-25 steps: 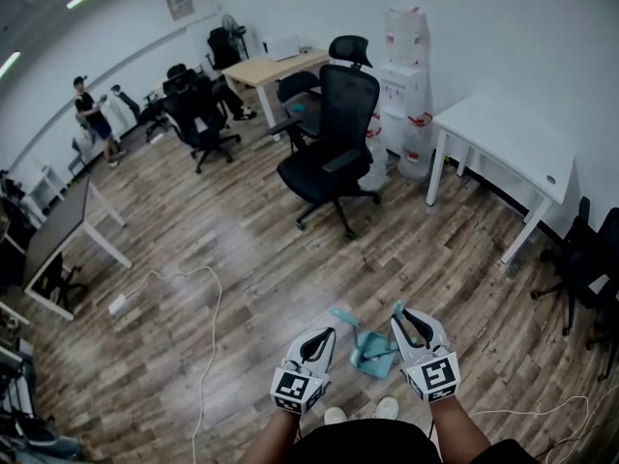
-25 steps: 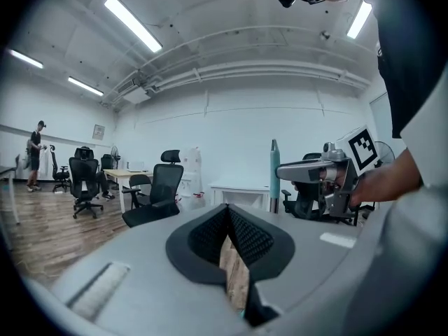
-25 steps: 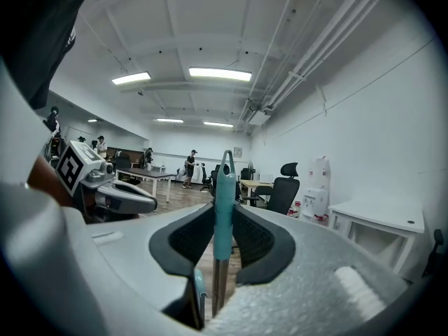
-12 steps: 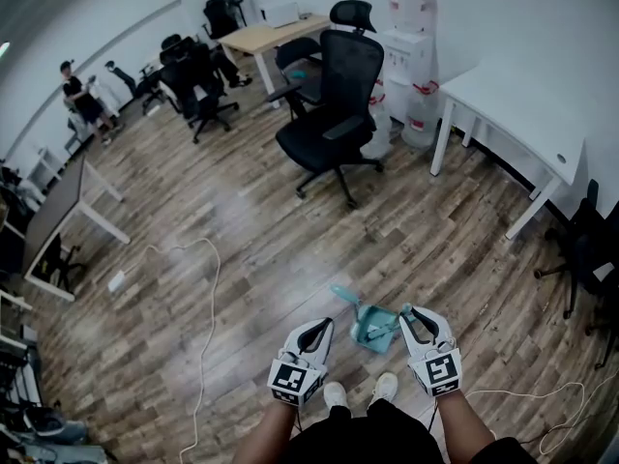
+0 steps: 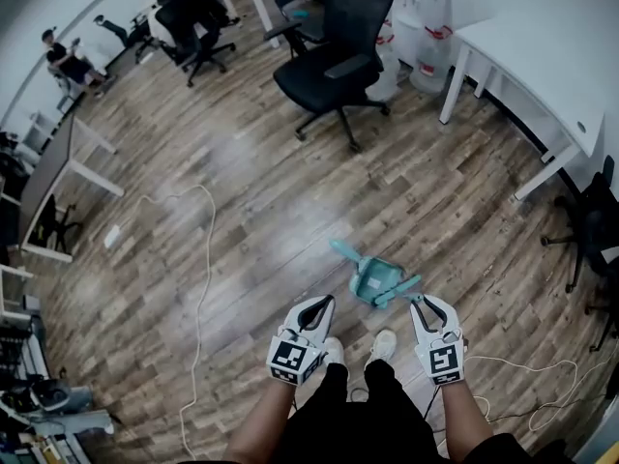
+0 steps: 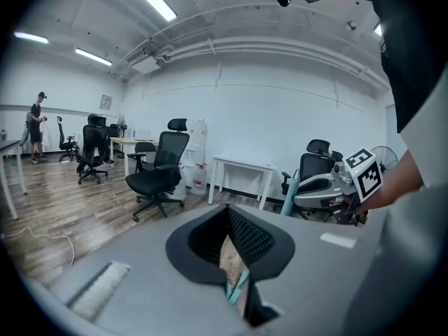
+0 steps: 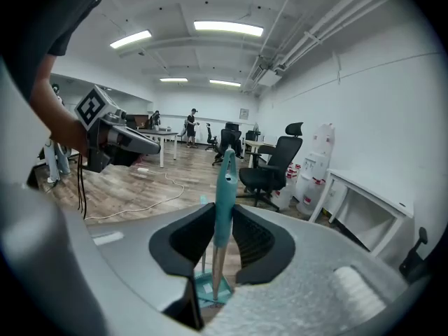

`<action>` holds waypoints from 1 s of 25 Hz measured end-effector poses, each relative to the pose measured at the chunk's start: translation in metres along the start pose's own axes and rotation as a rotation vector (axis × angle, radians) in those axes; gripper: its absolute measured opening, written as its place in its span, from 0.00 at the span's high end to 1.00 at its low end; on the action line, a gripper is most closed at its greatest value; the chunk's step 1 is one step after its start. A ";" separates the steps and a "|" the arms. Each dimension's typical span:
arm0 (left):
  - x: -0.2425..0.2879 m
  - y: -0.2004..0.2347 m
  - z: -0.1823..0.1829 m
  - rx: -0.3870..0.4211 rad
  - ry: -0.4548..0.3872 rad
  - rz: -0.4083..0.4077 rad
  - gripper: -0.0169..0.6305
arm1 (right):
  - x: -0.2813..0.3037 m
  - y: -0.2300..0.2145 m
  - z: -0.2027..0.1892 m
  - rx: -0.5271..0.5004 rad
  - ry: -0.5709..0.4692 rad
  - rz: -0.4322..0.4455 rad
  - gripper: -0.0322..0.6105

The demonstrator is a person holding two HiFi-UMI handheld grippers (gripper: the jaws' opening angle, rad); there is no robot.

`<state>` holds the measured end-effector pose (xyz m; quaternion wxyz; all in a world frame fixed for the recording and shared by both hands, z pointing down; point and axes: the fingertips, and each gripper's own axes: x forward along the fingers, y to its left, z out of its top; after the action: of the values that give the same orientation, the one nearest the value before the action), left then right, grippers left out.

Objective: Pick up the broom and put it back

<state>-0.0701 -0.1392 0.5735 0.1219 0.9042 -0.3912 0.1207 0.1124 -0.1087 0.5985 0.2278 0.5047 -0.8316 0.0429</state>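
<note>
The person's shoes (image 5: 334,351) stand on a wood-plank floor (image 5: 242,211), with both forearms reaching down and forward past them and each gripper's marker cube facing up. The right gripper (image 5: 423,304) is closed on the broom (image 7: 222,187), its pads against both sides of the handle. The left gripper (image 5: 326,304) has its jaws drawn together to a sliver and holds nothing; it hangs left of the dustpan (image 5: 370,280) and clear of it.

The broom has a teal grip with a hanging hole at its tip and a paler shaft below. In the right gripper view it stands upright between the jaws, its lower end down in the teal dustpan on the floor just ahead of the feet. A second teal handle sticks out from the dustpan away from the person.

A white cable (image 5: 204,259) trails over the planks to the left. Farther off are a black office chair (image 5: 334,66) and a white table (image 5: 542,75) by the right wall. Another person (image 5: 58,56) stands at the far end.
</note>
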 end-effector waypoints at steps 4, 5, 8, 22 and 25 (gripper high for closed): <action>-0.002 -0.002 -0.023 -0.030 0.042 0.005 0.95 | -0.001 -0.001 -0.026 -0.019 0.053 0.005 0.82; -0.002 -0.003 -0.029 -0.038 0.053 0.004 0.95 | -0.002 -0.003 -0.033 -0.026 0.066 0.002 0.82; -0.002 -0.007 -0.041 -0.060 0.076 0.002 0.95 | -0.004 -0.001 -0.051 -0.039 0.107 0.005 0.82; 0.006 -0.007 -0.069 -0.109 0.125 -0.004 0.95 | 0.042 0.022 -0.115 -0.182 0.281 0.093 0.82; 0.005 -0.004 -0.078 -0.119 0.141 0.004 0.95 | 0.058 0.026 -0.115 -0.186 0.274 0.108 0.82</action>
<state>-0.0731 -0.1157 0.6477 0.2026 0.8838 -0.3898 0.1610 0.1056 -0.1091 0.7298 0.3821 0.4255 -0.8190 0.0464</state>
